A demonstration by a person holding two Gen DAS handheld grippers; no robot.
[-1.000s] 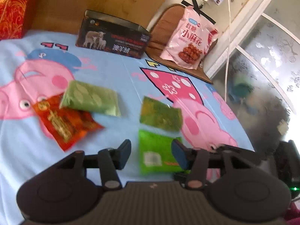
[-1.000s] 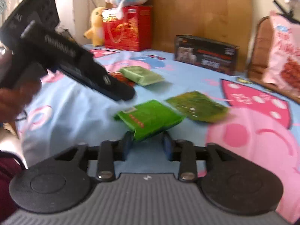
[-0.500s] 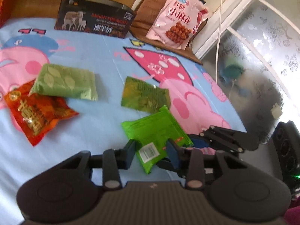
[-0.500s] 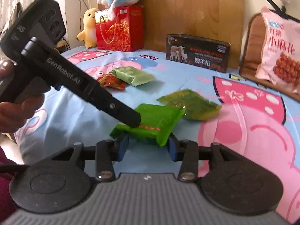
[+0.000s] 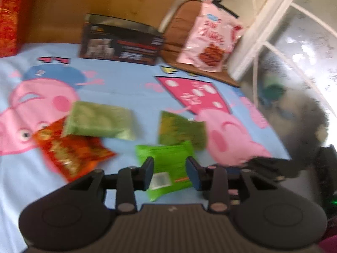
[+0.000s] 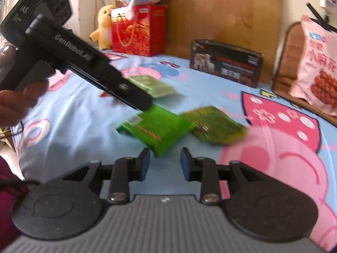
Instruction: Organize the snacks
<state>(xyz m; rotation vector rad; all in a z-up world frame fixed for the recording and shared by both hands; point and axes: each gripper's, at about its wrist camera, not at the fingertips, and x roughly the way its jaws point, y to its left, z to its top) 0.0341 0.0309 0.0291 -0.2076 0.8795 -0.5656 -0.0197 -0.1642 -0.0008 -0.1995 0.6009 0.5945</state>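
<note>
We have four packets loose on the sheet (image 5: 130,88), none sorted. Our left gripper (image 5: 169,171) gapes over the green packet (image 5: 166,160); right gripper (image 6: 164,164) wide, empty.

A: What carries it all?
B: A bed (image 5: 130,88) under a light blue cartoon-pig sheet.
A: And lying on it?
B: A bright green packet (image 6: 157,126) nearest, a dark olive packet (image 6: 213,124) just beside it. Farther off, a pale green packet (image 5: 100,122) overlaps a red-orange packet (image 5: 71,151).
A: At the headboard end?
B: A dark box (image 6: 226,62), a red gift box (image 6: 138,30), a yellow plush (image 6: 103,27). A brown cushion (image 5: 179,42) bears a pink bag (image 5: 210,38)
</note>
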